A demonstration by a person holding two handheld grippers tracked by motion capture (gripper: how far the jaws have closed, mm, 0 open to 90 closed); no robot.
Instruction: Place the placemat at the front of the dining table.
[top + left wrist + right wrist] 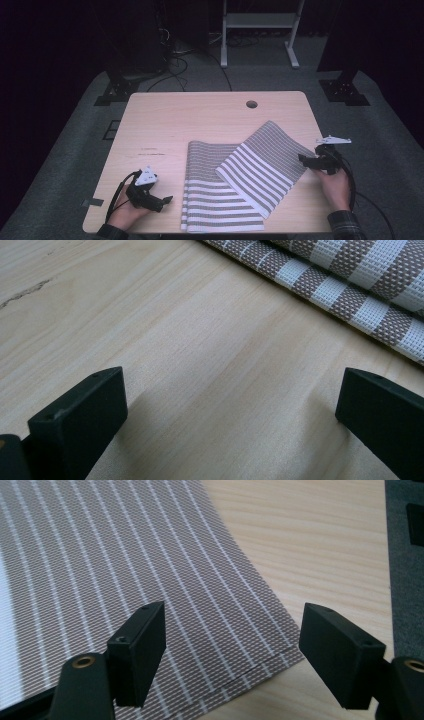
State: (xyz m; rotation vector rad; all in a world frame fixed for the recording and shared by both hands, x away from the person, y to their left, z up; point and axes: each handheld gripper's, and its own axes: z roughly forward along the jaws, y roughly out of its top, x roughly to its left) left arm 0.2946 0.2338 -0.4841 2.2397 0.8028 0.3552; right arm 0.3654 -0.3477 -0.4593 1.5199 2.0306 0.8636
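A grey-and-white striped cloth (220,195) lies on the wooden table (200,120), with one part (265,160) folded over at a slant toward the right. My left gripper (167,200) rests near the front left, jaws wide open over bare wood (230,395), the cloth's edge (350,285) a little beyond it. My right gripper (302,159) is at the slanted part's right corner. Its jaws are open (232,630), the cloth's corner hem (250,665) lying flat between and under them, not pinched.
A round cable hole (251,104) sits near the table's far edge. Beyond the table are a white frame stand (260,22), black stand feet (345,92) and floor cables (175,60). Grey carpet (405,580) starts just past the table's right edge.
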